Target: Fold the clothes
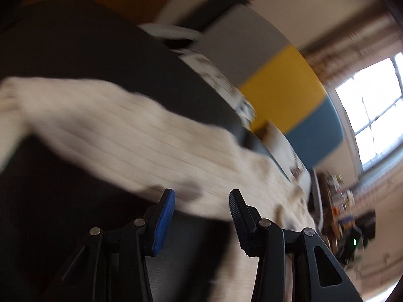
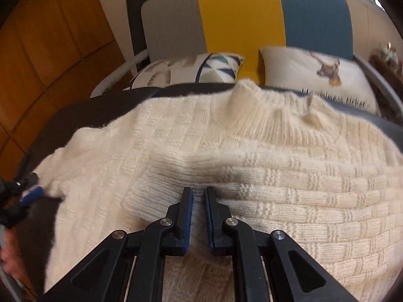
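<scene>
A cream knitted sweater (image 2: 226, 141) lies spread on a dark bedcover (image 2: 83, 115). My right gripper (image 2: 199, 193) is shut on the ribbed cuff of a sleeve (image 2: 163, 183) folded across the sweater's body. In the blurred left wrist view the sweater (image 1: 131, 136) stretches across the dark cover (image 1: 75, 50). My left gripper (image 1: 201, 196) is open and empty, just short of the sweater's edge. It also shows at the far left of the right wrist view (image 2: 30, 191), beside the sweater's left edge.
Two printed pillows (image 2: 191, 71) (image 2: 317, 75) lie at the head of the bed against a grey, yellow and blue headboard (image 2: 239, 12). A wooden wardrobe (image 2: 45, 50) stands at the left. A bright window (image 1: 372, 110) and cluttered shelves (image 1: 337, 201) are at the right.
</scene>
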The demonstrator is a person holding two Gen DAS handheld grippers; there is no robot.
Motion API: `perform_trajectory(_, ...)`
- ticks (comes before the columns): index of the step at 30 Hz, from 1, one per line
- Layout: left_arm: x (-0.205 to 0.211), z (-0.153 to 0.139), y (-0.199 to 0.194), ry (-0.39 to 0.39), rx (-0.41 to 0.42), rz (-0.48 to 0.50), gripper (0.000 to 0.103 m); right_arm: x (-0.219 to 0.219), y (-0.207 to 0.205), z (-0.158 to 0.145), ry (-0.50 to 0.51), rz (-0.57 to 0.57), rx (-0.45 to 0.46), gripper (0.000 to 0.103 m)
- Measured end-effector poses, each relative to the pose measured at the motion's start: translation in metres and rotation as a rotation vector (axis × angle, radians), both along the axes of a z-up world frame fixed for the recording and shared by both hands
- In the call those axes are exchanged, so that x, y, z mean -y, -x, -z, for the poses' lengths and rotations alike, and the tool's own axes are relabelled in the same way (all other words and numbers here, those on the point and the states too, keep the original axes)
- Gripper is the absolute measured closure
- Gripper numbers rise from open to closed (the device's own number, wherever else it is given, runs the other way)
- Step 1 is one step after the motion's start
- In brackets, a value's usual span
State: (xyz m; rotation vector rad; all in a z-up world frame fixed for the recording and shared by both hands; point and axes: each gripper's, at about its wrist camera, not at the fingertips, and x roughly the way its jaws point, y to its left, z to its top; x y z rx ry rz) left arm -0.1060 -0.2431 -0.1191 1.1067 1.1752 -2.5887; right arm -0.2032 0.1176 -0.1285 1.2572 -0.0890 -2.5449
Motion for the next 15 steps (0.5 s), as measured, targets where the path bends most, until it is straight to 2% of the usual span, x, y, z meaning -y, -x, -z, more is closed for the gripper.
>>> perform_trajectory(3,0.051,0.008,-0.021,-0.021,0.012,-0.142,0.057,0.001,-0.006,0.000,-0.020,0.012,-0.013,0.094)
perform_trajectory(6,0.090,0.015,-0.034,-0.081,0.001,-0.237,0.057,0.000,-0.009,0.000,-0.017,0.027,-0.009,0.093)
perform_trajectory(9,0.111,0.017,-0.035,-0.125,-0.004,-0.262,0.056,0.000,-0.009,0.001,-0.010,0.031,-0.009,0.093)
perform_trajectory(13,0.129,0.026,-0.028,-0.244,0.011,-0.257,0.056,-0.001,-0.009,0.001,-0.001,0.037,-0.008,0.093)
perform_trajectory(15,0.137,0.024,-0.032,-0.314,-0.027,-0.281,0.056,-0.002,-0.009,0.001,0.003,0.040,-0.008,0.093)
